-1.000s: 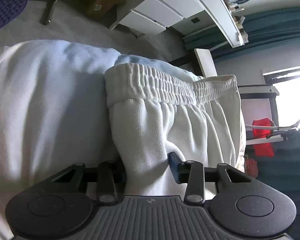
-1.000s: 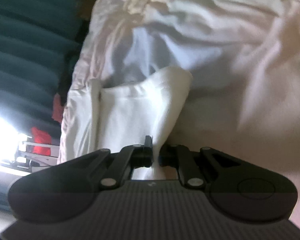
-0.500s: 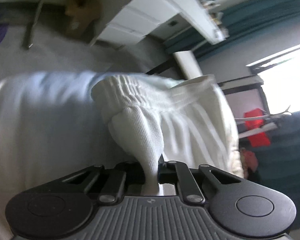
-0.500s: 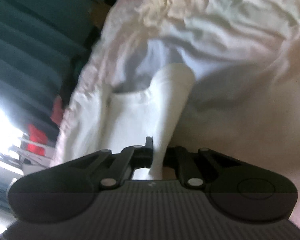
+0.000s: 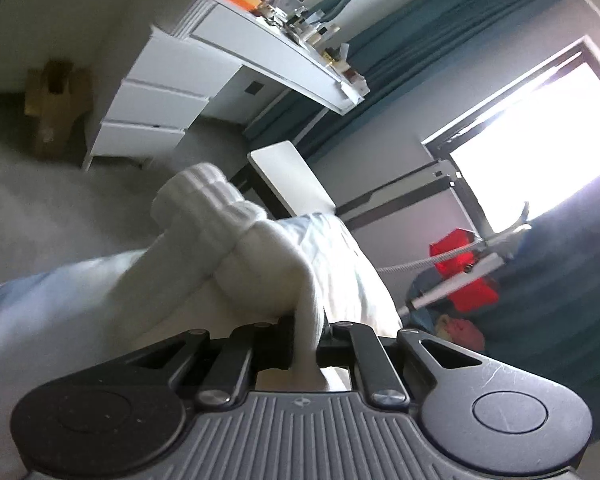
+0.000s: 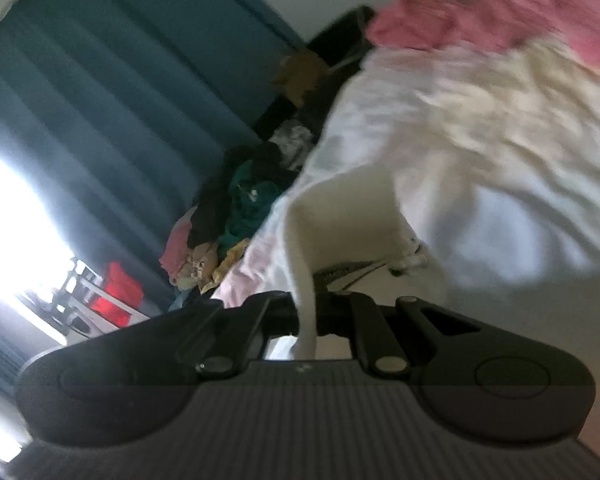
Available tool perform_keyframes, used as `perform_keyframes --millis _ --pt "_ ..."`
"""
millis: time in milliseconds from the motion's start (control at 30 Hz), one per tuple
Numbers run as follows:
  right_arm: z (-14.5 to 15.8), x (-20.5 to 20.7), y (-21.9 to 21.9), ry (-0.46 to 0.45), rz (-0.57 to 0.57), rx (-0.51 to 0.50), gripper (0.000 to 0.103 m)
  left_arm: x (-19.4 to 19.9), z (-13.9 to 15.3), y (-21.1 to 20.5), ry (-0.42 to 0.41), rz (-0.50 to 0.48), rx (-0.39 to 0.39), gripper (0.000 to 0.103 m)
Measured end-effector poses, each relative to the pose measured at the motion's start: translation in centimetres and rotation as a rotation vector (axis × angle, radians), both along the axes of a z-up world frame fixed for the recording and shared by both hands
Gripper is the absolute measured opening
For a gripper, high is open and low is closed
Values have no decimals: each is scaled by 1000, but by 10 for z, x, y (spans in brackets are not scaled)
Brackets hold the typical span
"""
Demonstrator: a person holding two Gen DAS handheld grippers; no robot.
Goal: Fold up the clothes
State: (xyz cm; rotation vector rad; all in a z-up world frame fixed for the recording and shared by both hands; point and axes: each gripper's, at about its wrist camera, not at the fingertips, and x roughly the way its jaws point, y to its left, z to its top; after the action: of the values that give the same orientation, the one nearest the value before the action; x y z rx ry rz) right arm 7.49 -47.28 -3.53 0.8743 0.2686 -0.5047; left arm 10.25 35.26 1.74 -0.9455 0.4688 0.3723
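White shorts with an elastic waistband [image 5: 228,240] are lifted off the bed. My left gripper [image 5: 308,340] is shut on a fold of the shorts near the waistband, which bunches up just above the jaws. My right gripper [image 6: 308,320] is shut on another part of the same white shorts [image 6: 340,208], which hang stretched up from the jaws. A drawstring end [image 6: 412,256] dangles beside the right gripper. Both views are blurred by motion.
A bed with a white sheet [image 6: 500,160] lies under the shorts, with a pink garment [image 6: 500,20] at its far end. A pile of clothes [image 6: 236,208] sits beside the bed by teal curtains [image 6: 100,100]. A white desk with drawers [image 5: 172,92] stands behind.
My left gripper closed on the shorts near the waistband. Both grippers have since risen and tilted upward, lifting the shorts off the bed.
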Motion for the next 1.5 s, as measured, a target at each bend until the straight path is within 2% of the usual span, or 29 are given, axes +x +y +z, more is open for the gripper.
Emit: perform_keyframes --millis 100,167,267,367,433,500,533,600,633,667,700,733,767,800,900,1100,1233,1400,1467,1500 --pt "-8 77 -5 58 15 -65 6 79 -18 -1 54 31 -6 10" --pt "-25 127 -14 90 28 -65 6 130 -35 2 112 45 -7 10" --pt "-52 184 -24 155 56 -43 6 185 -57 -4 185 61 39 10" --pt "-62 223 -24 155 87 -95 6 227 -74 -13 244 56 116 11" --pt "-68 239 -20 199 100 -140 6 243 -84 -17 279 46 153 12" --pt "-76 245 -17 251 103 -134 6 253 -92 -20 299 37 168 15" --pt "-79 243 -18 248 101 -114 7 253 -94 -21 301 29 177 17" --pt "-82 233 -18 205 100 -57 12 252 -95 -23 292 4 194 22" --pt "-82 227 -18 182 100 -28 20 250 -94 -23 281 -15 202 28" --pt "-81 219 -16 166 103 -19 25 247 -92 -24 257 -62 200 39" --pt "-78 210 -14 155 108 -25 38 244 -91 -25 232 -107 198 44" --pt "-74 201 -11 143 113 -30 51 239 -89 -27 213 -146 199 44" --pt "-71 191 -9 132 118 -36 56 228 -85 -30 189 -165 204 45" --pt "-67 180 -6 115 133 -51 63 217 -82 -33 164 -182 207 52" --pt "-54 142 7 63 169 -82 64 178 -79 -34 105 -195 180 59" --pt "-64 70 30 -6 223 104 64 86 -91 -26 57 -154 74 63" --pt "-80 29 48 -30 252 233 64 40 -99 -30 93 -122 72 64" --pt "-100 -4 62 -42 256 295 64 5 -123 -36 123 -29 -75 67" --pt "-110 -8 61 -66 268 352 75 8 -128 -35 111 -21 -87 62" --pt "-115 -8 60 -85 275 386 90 9 -131 -35 106 -17 -93 62"
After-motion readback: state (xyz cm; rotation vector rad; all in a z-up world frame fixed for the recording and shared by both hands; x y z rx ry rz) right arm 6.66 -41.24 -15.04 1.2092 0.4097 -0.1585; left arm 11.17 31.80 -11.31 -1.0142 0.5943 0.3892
